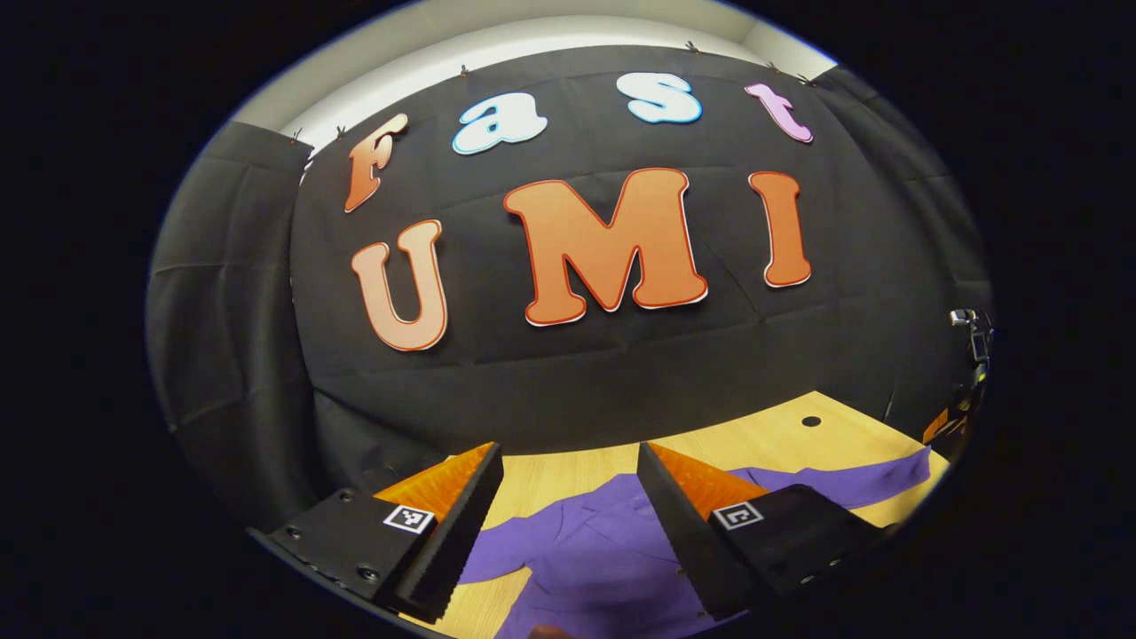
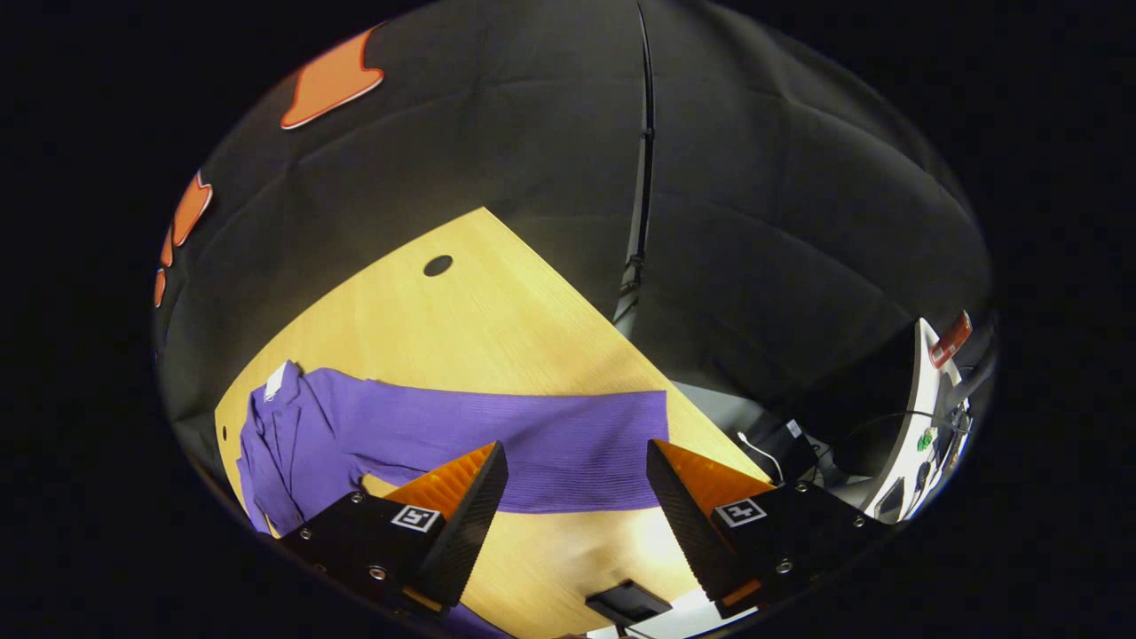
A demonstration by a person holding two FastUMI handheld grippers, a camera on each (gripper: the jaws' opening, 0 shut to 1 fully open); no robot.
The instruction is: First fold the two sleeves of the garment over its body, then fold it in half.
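Note:
A purple long-sleeved garment lies spread on the light wooden table. In the left gripper view its body is under my left gripper, which is open and held above the cloth, and one sleeve runs off to the right. In the right gripper view that sleeve stretches flat across the table toward the right edge, with the collar and a white label at the far left. My right gripper is open above the sleeve's cuff end, nothing between its fingers.
The table has a round cable hole near its far corner. Beyond the table's right edge stand dark equipment and cables on the floor. A small dark device lies at the near edge. A camera on a stand is at right.

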